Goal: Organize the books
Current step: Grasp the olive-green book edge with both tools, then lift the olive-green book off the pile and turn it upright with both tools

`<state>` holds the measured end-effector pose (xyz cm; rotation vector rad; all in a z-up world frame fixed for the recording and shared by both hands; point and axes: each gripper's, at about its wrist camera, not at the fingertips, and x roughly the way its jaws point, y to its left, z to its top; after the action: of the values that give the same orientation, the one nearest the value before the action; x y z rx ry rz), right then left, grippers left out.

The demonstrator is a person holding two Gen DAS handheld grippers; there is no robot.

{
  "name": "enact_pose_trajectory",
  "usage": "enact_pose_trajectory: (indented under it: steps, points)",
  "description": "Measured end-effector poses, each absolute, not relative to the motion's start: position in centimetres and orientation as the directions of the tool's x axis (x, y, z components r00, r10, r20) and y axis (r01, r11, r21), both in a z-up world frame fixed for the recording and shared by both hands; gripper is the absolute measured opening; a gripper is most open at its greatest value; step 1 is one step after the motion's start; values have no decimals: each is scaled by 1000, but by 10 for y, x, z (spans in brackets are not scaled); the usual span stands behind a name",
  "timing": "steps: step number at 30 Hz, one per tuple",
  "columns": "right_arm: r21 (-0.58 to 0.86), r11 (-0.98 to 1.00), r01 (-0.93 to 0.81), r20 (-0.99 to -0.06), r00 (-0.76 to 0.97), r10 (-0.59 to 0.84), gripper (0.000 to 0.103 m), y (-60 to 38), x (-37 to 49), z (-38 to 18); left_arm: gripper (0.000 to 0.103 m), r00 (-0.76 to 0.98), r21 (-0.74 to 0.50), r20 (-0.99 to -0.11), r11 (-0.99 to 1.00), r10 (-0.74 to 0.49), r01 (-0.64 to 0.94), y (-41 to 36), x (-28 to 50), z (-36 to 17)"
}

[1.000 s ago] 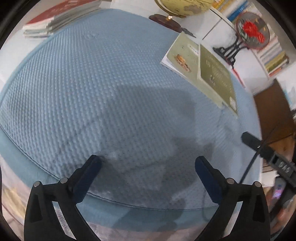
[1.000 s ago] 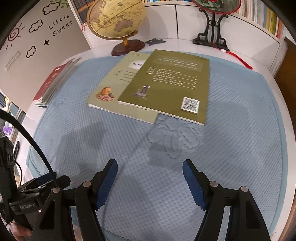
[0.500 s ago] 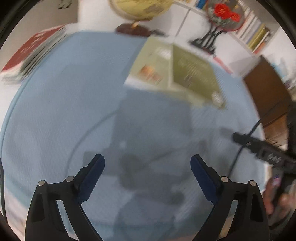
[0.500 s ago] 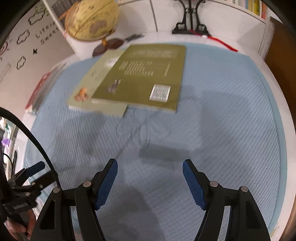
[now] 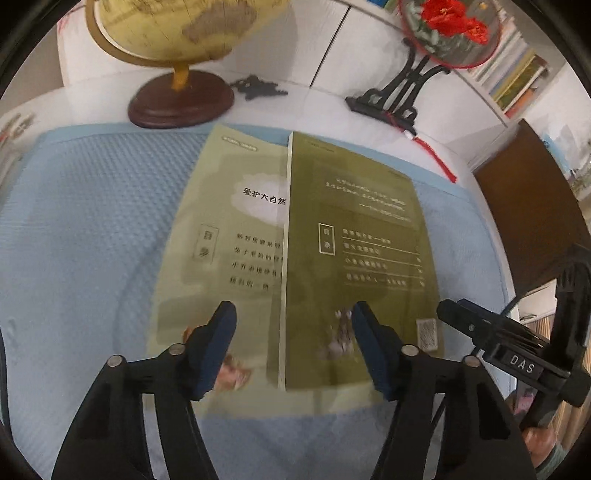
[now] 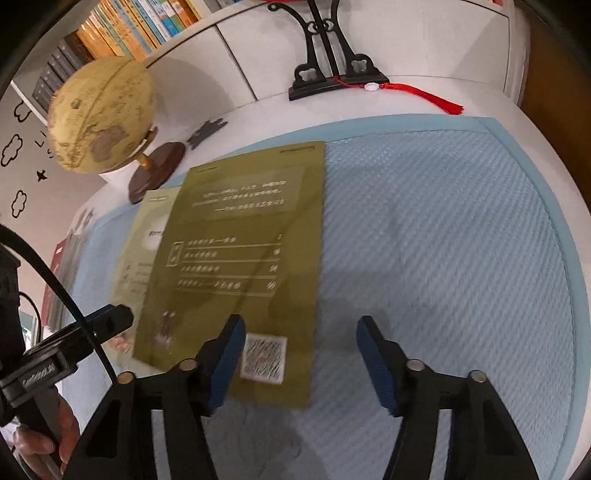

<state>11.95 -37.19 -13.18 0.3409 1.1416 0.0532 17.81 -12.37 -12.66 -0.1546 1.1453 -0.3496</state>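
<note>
**Two books on a blue mat, both grippers above them**

White shelving with rows of upright books [image 6: 122, 33] is seen behind a white table [image 5: 317, 103] covered by a quilted blue mat [image 5: 92, 221]. At the back of the table a yellow globe [image 6: 101, 114] on a dark round base and a black ornamental stand [image 6: 332, 74] with a red tassel [image 6: 436, 98] are set.

Two thin books are laid flat on the mat. A dark olive book [image 5: 354, 258] is placed partly over a pale green book [image 5: 221, 240], so that the right part of the paler cover is hidden. A code square is printed at the near right corner of the olive cover. A stack of red-covered books [image 6: 59, 273] is seen at the far left edge of the table.

The left gripper [image 5: 291, 347] is held over the near edge of both books, one finger above each cover; its jaws have just been closing and stand half apart, with nothing pinched. The right gripper [image 6: 299, 358] is held over the near right corner of the olive book, straddling its right edge; its jaws have also just been closing and stand apart, gripping nothing. Contact with the covers cannot be told.
</note>
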Motion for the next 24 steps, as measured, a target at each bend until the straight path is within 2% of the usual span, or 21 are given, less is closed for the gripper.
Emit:
enact_pose_trajectory:
  steps: [6,9,14,21,24]
  points:
    - [280,955,97,-871,443,210,56,-368,126,-140,59,352,-266,-868,927,-350,266,-147,179,-131]
    - [318,946,60,-863,431,263,57,-361,122,-142,59,343,-258,-871,921,-352,292,-158,171,-130]
    - [304,952,38,-866,427,260,60,-357,109,-142,59,352,-210,-879,924,-322,320,-167,147,-126]
    - [491,867,86,-819,383,426,61,-377,79,-143,59,322,-253,-881,920,-347,300,-152,109,-126]
    - [501,863,65,-815,370,445,61,-375,60,-143,59,297,-291,-880,915,-371,281,-144,88,-130]
